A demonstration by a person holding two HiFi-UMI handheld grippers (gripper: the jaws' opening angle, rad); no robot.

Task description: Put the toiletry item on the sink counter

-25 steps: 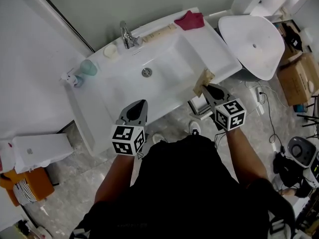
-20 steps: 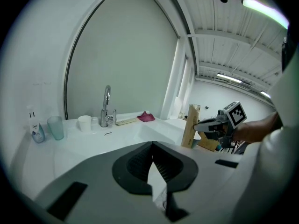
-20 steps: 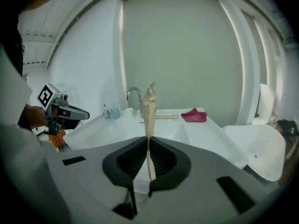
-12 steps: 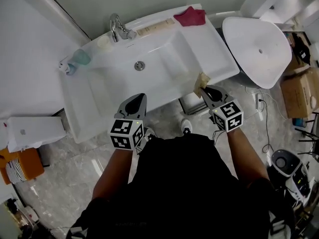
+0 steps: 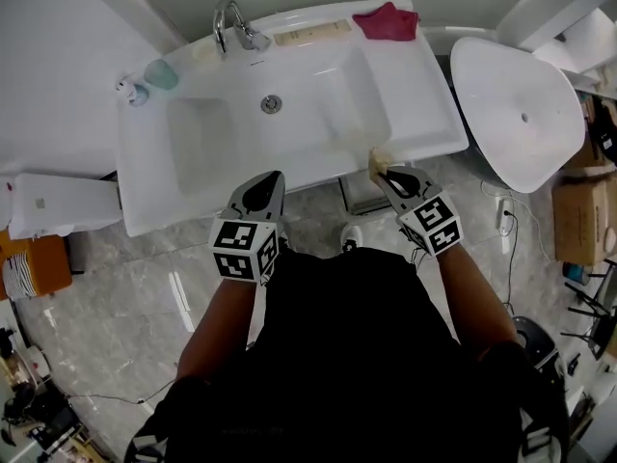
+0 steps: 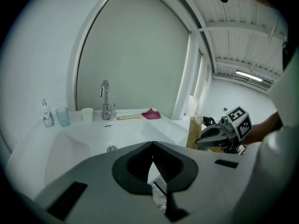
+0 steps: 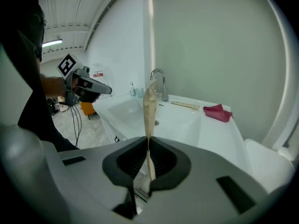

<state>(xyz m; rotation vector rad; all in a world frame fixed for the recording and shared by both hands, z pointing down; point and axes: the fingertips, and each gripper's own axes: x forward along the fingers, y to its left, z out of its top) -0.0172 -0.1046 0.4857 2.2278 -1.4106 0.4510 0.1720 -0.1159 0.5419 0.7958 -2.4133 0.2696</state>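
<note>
Toiletry packet stands upright, long axis vertical, clenched in right tongs; left tongs closed.

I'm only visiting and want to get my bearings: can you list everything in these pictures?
sink: one, white, ahead of the person
tap: one, chrome, behind the basin
strip: one, beige, flat on the back rim, right of the tap
cloth: one, red, back right corner of the sink
white cup: one, left of the tap
teal cup: one, left of the white cup
bottle: one, small, white, back left corner
toilet: one, white, right of the sink
packet: one, tan, upright in the right tool
left tool: one, grey, shut, empty, by the sink's front edge
right tool: one, grey, shut on the packet
</note>
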